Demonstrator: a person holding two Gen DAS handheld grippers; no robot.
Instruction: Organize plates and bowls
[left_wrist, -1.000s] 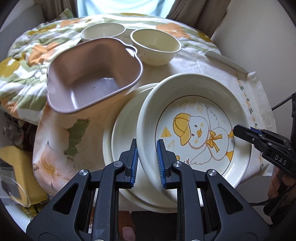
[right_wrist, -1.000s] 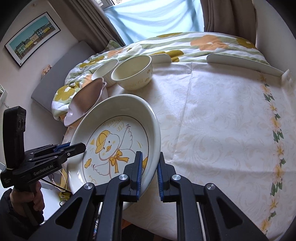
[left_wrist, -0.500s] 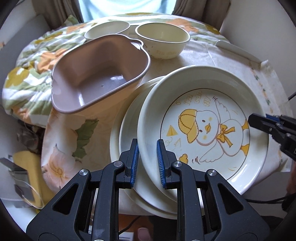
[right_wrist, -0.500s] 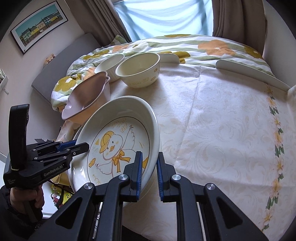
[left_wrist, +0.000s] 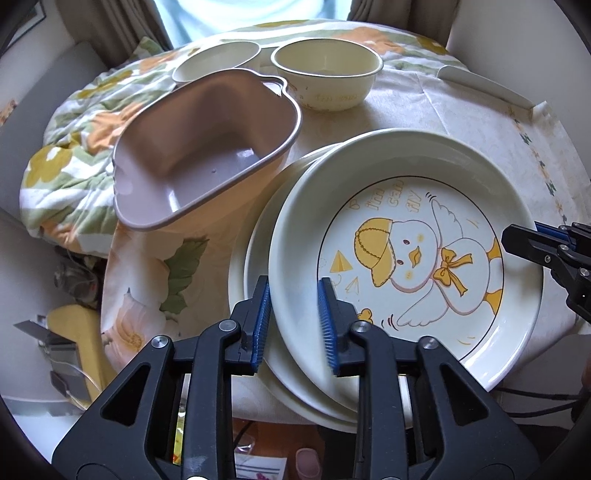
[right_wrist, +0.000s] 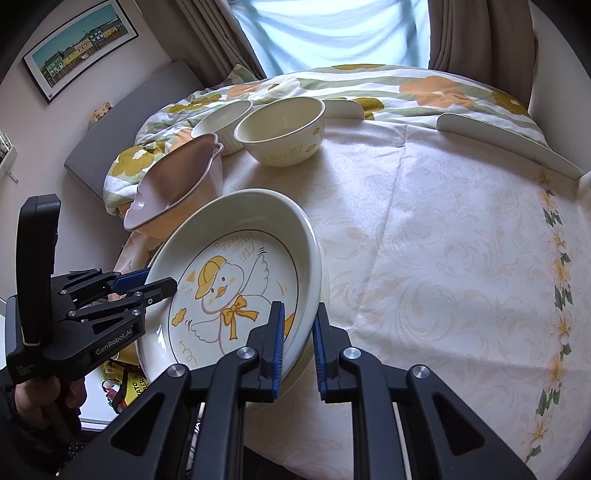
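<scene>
The left gripper (left_wrist: 293, 325) has just been opening: its blue pads now stand a little way off the near rim of the duck plate (left_wrist: 410, 254), which still passes between them, no longer pinched. On the opposite rim, the right gripper (right_wrist: 297, 345) is clamped on the duck plate, its pads pressed against the edge.

The duck plate lies on a stack of plain cream plates (left_wrist: 255, 266), slightly offset toward the right gripper's side, at the near edge of the table (right_wrist: 443, 240). Beyond the duck plate on its left sits the pink bowl (left_wrist: 207, 147), tilted on the folded floral cloth (left_wrist: 70, 166); further back stand the round cream bowl (left_wrist: 327, 79) and, beside it, a smaller ribbed white bowl (left_wrist: 216, 61).

The step in hand looks like setting the duck plate onto the stack, with the left side already letting go. Next, the right gripper probably needs to release too, after nudging the duck plate square over the stack so it does not overhang; then both can draw back and turn to the bowls.
</scene>
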